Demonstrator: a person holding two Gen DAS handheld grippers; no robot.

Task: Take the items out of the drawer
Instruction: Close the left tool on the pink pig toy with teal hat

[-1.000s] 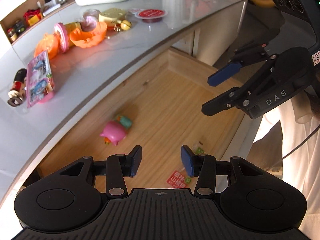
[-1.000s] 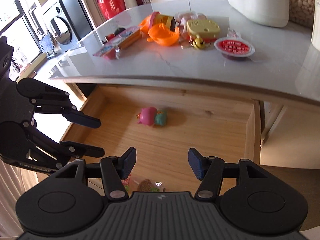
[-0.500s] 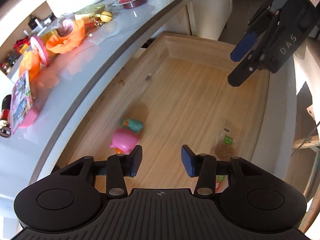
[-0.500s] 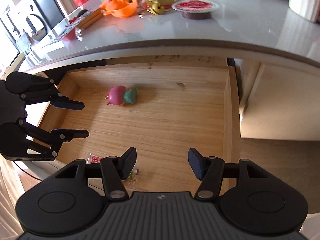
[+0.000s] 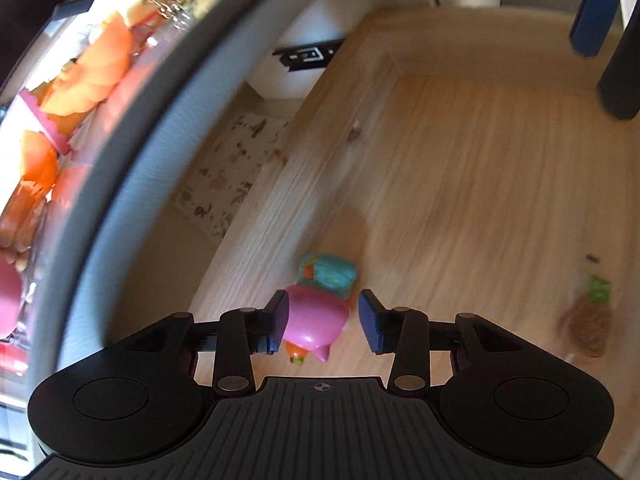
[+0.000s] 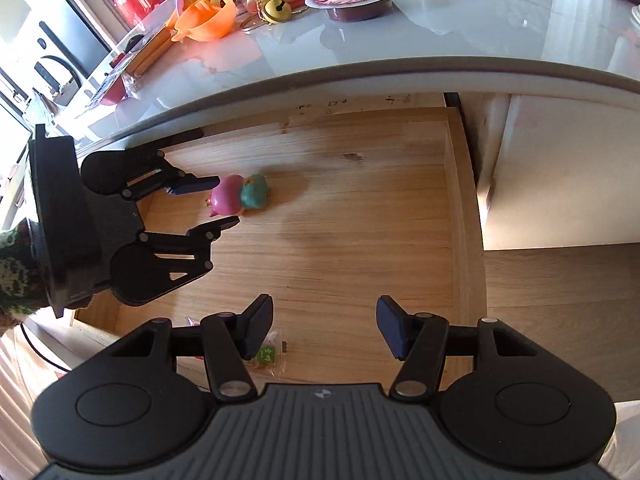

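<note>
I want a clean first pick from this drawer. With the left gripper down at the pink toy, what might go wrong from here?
1. The left gripper has been closing its jaws around the pink toy, whose rounded, glossy body may squirt out forward.
2. The toy lies close to the drawer's back wall, so the far finger may scrape the wood.
3. The snack packet sits under the idle right gripper and may get nudged.

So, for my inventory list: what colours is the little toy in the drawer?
The toy is pink and teal, with some orange; the right wrist view shows it sharpest.
</note>
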